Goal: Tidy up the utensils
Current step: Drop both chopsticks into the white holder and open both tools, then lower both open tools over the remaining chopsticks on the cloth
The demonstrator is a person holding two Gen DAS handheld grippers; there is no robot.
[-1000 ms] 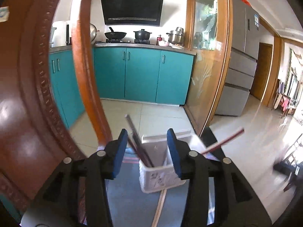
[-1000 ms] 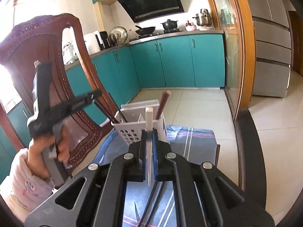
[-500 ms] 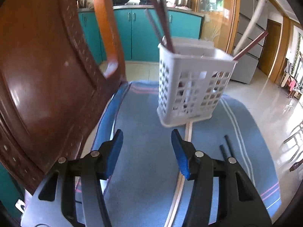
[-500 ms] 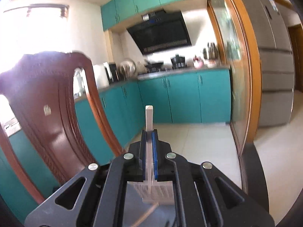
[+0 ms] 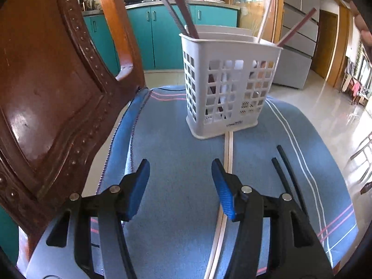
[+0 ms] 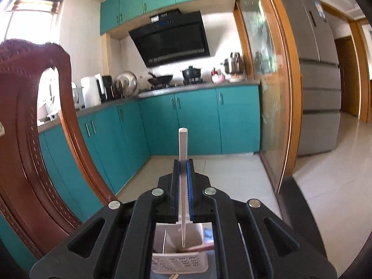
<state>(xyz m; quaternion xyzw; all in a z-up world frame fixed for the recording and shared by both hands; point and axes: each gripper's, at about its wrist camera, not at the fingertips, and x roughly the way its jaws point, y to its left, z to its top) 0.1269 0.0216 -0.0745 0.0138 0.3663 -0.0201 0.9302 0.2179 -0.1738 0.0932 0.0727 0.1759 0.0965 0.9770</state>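
Note:
A white perforated utensil basket (image 5: 229, 88) stands on a blue striped cloth (image 5: 176, 162) and holds dark red chopsticks (image 5: 183, 7). My left gripper (image 5: 181, 186) is open and empty, low over the cloth in front of the basket. A pale chopstick (image 5: 226, 160) lies on the cloth by its right finger, and two black chopsticks (image 5: 284, 169) lie further right. My right gripper (image 6: 183, 181) is shut on a white chopstick (image 6: 182, 148), held upright with its lower end inside the basket (image 6: 179, 258) below.
A carved wooden chair back (image 5: 53, 88) stands close on the left of the cloth, also seen in the right wrist view (image 6: 28, 144). Teal kitchen cabinets (image 6: 197, 121) and a grey fridge (image 6: 318, 88) are behind. Tiled floor (image 5: 337, 107) lies to the right.
My left gripper has dropped low and pulled back from the basket, staying open. My right gripper has risen above the basket, and the white chopstick's lower end now sits in it.

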